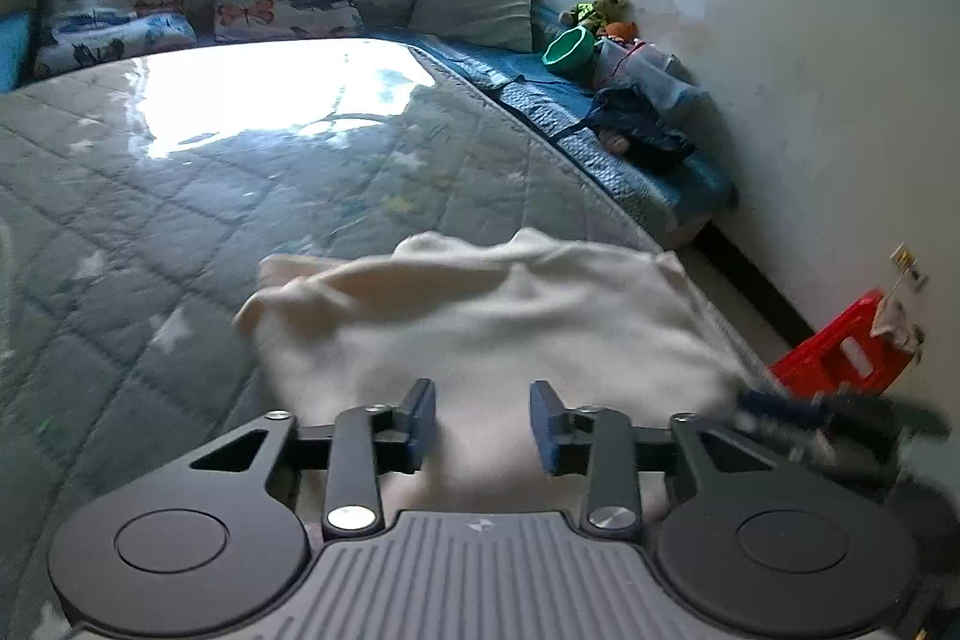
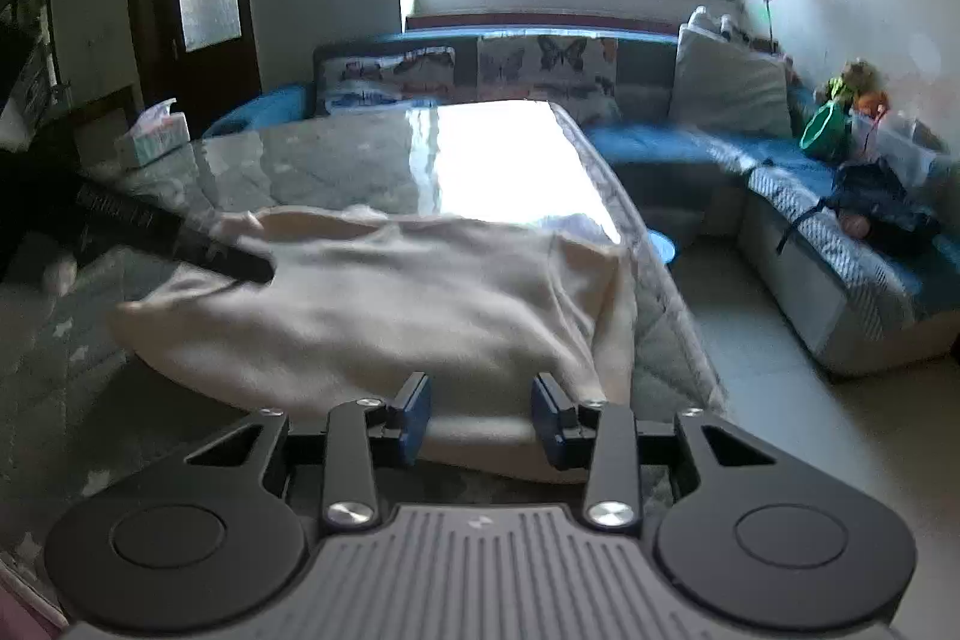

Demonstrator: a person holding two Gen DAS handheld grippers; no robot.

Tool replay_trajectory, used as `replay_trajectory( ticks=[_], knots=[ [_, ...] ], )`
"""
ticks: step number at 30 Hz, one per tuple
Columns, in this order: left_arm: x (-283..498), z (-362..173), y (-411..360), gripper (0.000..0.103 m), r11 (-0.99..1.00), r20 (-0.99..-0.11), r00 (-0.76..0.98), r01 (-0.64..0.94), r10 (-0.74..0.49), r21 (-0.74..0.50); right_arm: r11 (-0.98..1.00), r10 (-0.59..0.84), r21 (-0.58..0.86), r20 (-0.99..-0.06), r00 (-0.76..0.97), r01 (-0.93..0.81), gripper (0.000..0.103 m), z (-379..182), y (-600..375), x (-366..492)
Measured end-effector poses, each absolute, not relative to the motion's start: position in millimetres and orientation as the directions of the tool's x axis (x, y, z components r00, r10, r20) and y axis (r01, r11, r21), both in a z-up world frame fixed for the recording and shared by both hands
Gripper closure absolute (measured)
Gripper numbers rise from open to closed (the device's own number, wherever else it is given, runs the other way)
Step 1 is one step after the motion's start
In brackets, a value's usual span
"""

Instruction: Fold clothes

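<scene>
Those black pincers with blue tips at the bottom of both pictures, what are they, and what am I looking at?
No robot here: a person carries a hand-held tool in each hand, with a camera on each looking along its two fingers. One picture is from the left tool, the other from the right tool. Both look over a cream garment lying partly folded on a quilted grey bed cover. Each tool's blue-padded fingers stand apart with only air between them, so nothing is held. The dark bar over the cloth in the right picture is the other tool, seen from the side.
</scene>
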State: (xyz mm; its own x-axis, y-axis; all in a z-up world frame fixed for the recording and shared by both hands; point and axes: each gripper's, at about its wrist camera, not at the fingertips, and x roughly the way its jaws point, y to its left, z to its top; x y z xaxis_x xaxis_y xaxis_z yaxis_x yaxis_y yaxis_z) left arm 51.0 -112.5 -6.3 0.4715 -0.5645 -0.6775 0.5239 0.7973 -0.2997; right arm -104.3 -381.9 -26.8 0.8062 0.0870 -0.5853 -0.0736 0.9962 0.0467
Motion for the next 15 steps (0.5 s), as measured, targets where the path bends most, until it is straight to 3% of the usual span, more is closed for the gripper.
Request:
replay_trajectory(
  ticks=[3, 11, 15],
  knots=[
    [34, -6, -101, 0.064, 0.808, -0.675, 0.499, 0.53, -0.544, -0.259, 0.996, 0.09, 0.052, -0.564, 0.821, -0.074, 0.056, -24, -377, -106],
    [11, -14, -84, 0.064, 0.839, -0.67, 0.557, 0.511, -0.49, -0.189, 0.997, 0.077, 0.027, -0.59, 0.804, -0.075, 0.052, -37, -366, -105],
    [6, -12, -78, 0.064, 0.838, -0.656, 0.563, 0.504, -0.503, -0.21, 0.997, 0.07, 0.02, -0.567, 0.821, -0.07, 0.046, -29, -363, -111]
  ],
)
